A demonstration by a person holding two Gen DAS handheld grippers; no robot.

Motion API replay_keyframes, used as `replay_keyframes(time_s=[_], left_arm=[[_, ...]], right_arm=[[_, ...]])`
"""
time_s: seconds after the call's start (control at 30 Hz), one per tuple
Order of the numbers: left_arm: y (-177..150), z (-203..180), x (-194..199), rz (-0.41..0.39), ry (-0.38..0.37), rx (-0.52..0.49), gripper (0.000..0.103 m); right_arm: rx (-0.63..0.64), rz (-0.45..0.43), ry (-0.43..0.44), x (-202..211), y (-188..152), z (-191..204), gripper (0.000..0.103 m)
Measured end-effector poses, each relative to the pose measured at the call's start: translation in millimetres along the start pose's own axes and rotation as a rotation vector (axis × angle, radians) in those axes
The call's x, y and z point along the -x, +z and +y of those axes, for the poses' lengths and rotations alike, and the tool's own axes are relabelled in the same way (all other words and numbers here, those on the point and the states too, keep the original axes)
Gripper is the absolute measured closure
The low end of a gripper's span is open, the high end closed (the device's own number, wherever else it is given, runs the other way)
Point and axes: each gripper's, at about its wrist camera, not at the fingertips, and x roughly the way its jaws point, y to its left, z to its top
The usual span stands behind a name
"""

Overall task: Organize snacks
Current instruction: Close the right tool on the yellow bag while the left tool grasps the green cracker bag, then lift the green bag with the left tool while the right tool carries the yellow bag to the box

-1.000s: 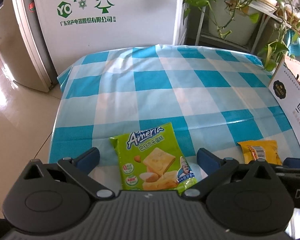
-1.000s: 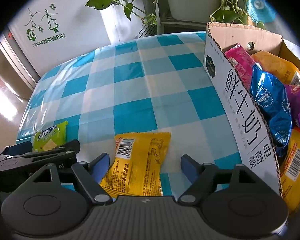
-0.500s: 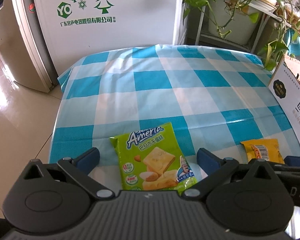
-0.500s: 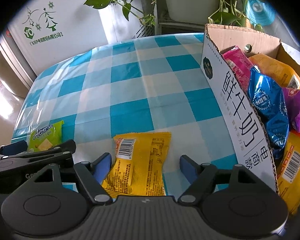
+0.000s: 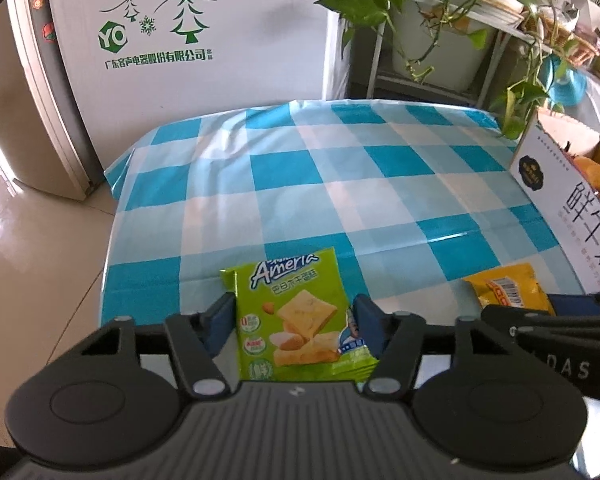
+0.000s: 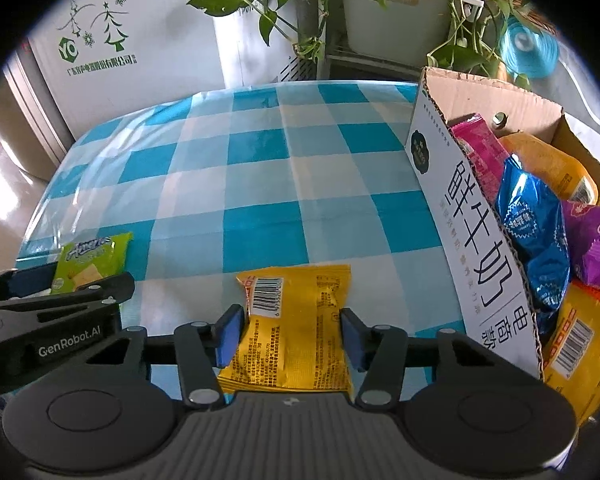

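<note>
a blue-checked table (image 5: 300,184) by a fridge. the left gripper (image 5: 296,320) is closing on the green cracker packet (image 5: 296,316) at the near edge, the right gripper (image 6: 290,332) closing on the yellow packet (image 6: 296,320). both pickups are underway; next, probably lift them into the cardboard box (image 6: 476,240) at right.

Glossy wrappers, matt plastic, shiny cloth

The tablecloth (image 5: 300,184) is smooth, glossy plastic sheeting with creases. The green packet (image 5: 296,316) and yellow packet (image 6: 300,320) are shiny film. The box (image 6: 472,248) is corrugated cardboard, printed smooth outside, raw brown inside. The floor (image 5: 32,280) tiles gleam.
</note>
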Motion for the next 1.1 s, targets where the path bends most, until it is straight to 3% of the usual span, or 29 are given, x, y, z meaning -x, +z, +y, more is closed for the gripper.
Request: replay_keyframes(time_s=[0.4,1.1], left_arm=[[-13.7,13.0,22.9,-0.024,-0.055,0.059,0.049],[-31.4,10.5,60.4,-0.080,-0.075,0.033,0.050]], right_arm=[[-0.043,-0.041,0.040,19.9,-5.7,-6.0,0.046],[-0.060,-0.098,0.080,52.6,-19.7,-13.5,0.046]])
